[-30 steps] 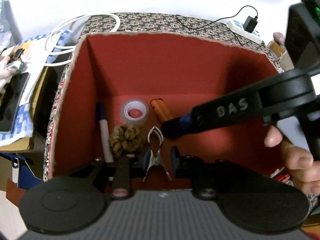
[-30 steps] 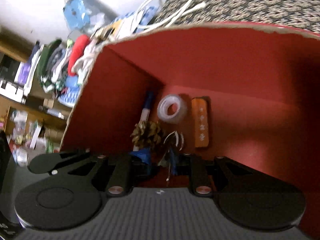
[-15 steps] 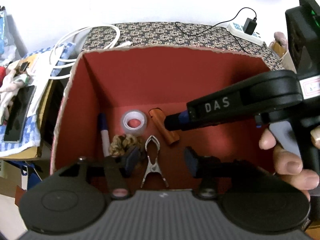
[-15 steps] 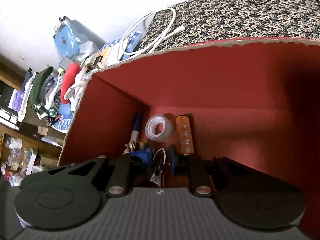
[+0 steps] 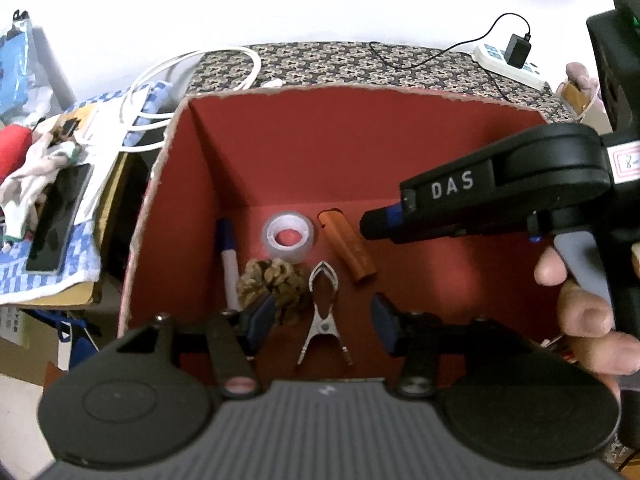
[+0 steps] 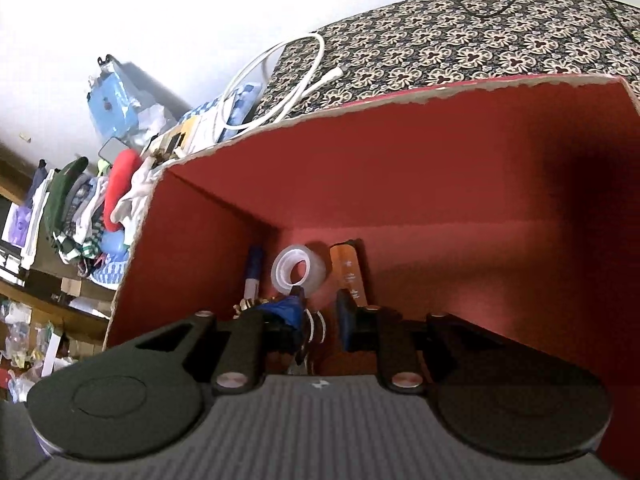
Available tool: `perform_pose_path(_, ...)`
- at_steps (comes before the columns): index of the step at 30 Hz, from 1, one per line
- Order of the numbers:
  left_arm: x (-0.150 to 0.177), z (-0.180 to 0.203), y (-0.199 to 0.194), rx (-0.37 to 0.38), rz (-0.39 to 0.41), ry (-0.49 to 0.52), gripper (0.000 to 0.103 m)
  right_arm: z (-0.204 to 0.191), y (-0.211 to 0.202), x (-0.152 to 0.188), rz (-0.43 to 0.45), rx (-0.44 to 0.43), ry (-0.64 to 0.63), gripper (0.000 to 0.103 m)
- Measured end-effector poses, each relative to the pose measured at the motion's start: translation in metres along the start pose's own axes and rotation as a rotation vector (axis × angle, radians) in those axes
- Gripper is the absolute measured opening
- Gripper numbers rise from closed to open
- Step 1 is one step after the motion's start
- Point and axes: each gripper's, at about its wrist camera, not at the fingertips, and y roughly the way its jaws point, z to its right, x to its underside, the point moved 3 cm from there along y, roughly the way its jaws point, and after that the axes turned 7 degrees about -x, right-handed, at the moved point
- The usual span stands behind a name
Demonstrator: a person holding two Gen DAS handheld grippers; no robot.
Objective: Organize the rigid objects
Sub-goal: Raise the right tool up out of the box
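Observation:
A red box [image 5: 360, 140] holds a metal clip [image 5: 325, 316], a pine cone [image 5: 272, 280], a clear tape roll [image 5: 288, 236], an orange lighter [image 5: 347, 246] and a blue-capped pen [image 5: 228, 256] on its floor. My left gripper [image 5: 320, 324] is open and empty above the clip. My right gripper [image 6: 320, 320] is open and empty over the box; it shows in the left wrist view [image 5: 376, 222] above the lighter. The tape roll [image 6: 298, 270], lighter [image 6: 348, 270] and pen [image 6: 253, 270] show in the right wrist view.
The box [image 6: 440, 160] stands against a patterned surface [image 5: 360, 60] with a white cable [image 5: 224, 68] and a power strip [image 5: 508, 60]. A phone [image 5: 58, 224] and cloths lie to the left. Clothes [image 6: 80, 208] are piled beyond the box's left side.
Both grippers have pulled up and back from the box floor. The left gripper has opened and let go of the metal clip, which lies on the floor. The right gripper has opened.

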Motion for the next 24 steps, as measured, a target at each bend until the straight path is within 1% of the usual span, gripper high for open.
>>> perform_pose_path(7,0.0011,-0.0017,-0.0021,-0.025,0.006,-0.004,0.055,-0.0001,-0.001,0.0012,0.007,0.022,0.004,0.0)
perform_pose_path(17,0.003,-0.0028,-0.0019,-0.042,0.006,-0.024,0.06,0.0002,-0.0025,0.001,0.029,0.045,0.004,0.0)
perform_pose_path(24,0.0022,0.0009,-0.006,-0.077,0.026,-0.002,0.06,0.0015,-0.0037,0.0009,0.044,0.062,0.011,0.002)
